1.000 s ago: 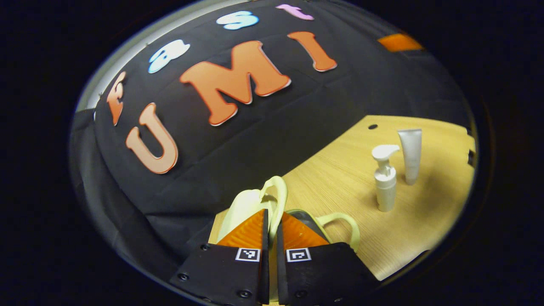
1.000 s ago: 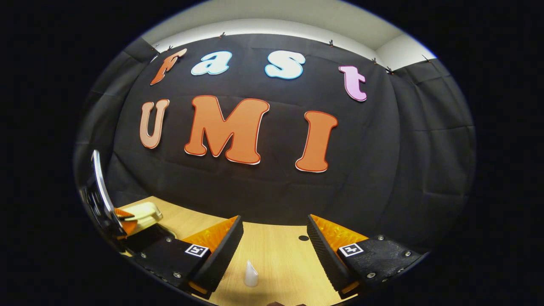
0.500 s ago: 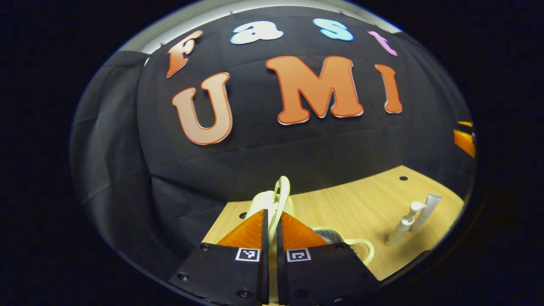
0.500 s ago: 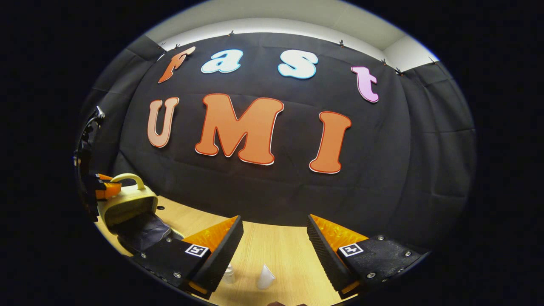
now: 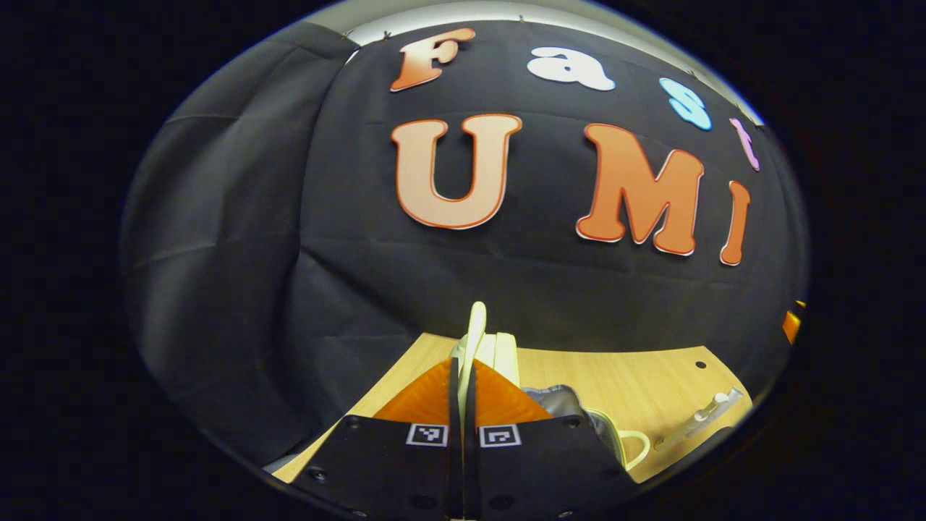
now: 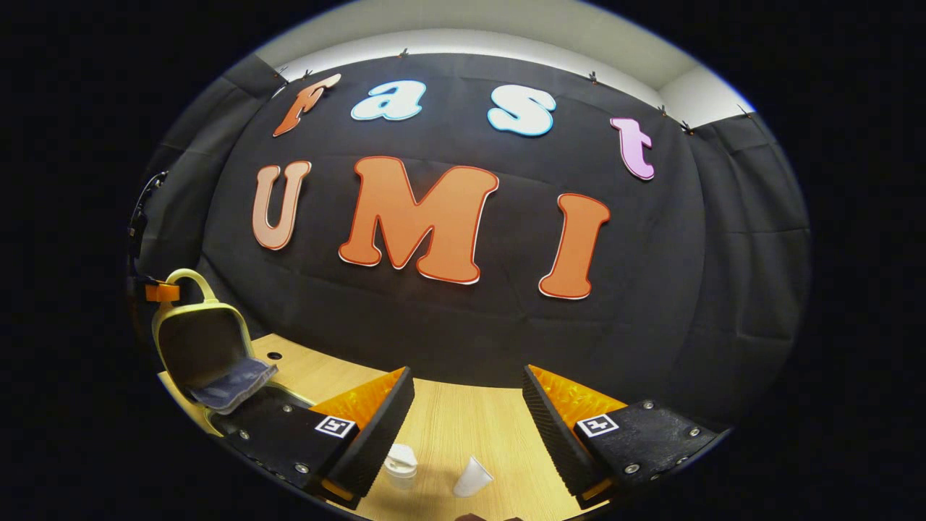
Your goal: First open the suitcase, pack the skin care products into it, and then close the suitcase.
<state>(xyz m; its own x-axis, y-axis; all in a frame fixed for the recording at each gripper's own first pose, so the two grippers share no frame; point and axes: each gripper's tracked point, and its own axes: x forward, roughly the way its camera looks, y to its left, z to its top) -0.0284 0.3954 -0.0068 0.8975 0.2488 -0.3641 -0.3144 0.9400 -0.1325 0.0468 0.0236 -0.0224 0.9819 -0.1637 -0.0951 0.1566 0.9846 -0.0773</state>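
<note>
A: What has the left gripper [image 5: 461,376] got?
B: Its fingers are pinched shut on the handle [image 5: 475,334] of the suitcase lid [image 6: 201,344], which stands raised at nine o'clock in the right gripper view. Probably light, stiff plastic; the handle loop is the sensible hold.
A: The right gripper [image 6: 468,405]?
B: Wide apart, holding nothing, above the pump bottle [image 6: 400,461] and tube [image 6: 472,477] at six o'clock.
A: Inside the suitcase?
B: A dark lining pocket [image 6: 233,383]; no products visible yet.
</note>
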